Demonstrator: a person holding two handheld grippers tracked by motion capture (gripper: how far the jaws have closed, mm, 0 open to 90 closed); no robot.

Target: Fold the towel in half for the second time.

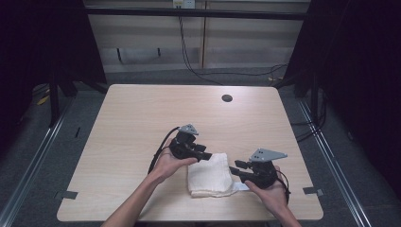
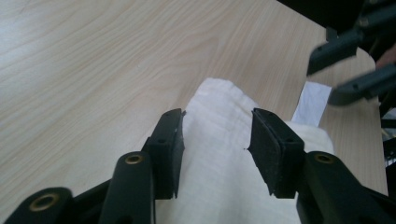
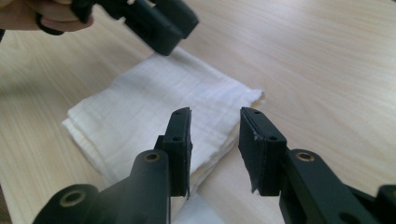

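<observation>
A folded white cloth (image 1: pixel 209 176) lies flat on the wooden table (image 1: pixel 142 118) near its front edge, with a small white label (image 1: pixel 241 186) sticking out at its right side. My left gripper (image 1: pixel 207 155) hovers at the cloth's upper left corner; its jaws stand apart above the cloth (image 2: pixel 219 154) with nothing between them. My right gripper (image 1: pixel 238 167) is at the cloth's right edge, jaws apart and empty over the cloth's near corner (image 3: pixel 154 112). The other gripper (image 3: pixel 154 21) shows at the top of the right gripper view.
A dark round hole (image 1: pixel 227 98) sits in the table near its far edge. Cables run along the floor behind the table. Dark curtains and frame posts stand at both sides.
</observation>
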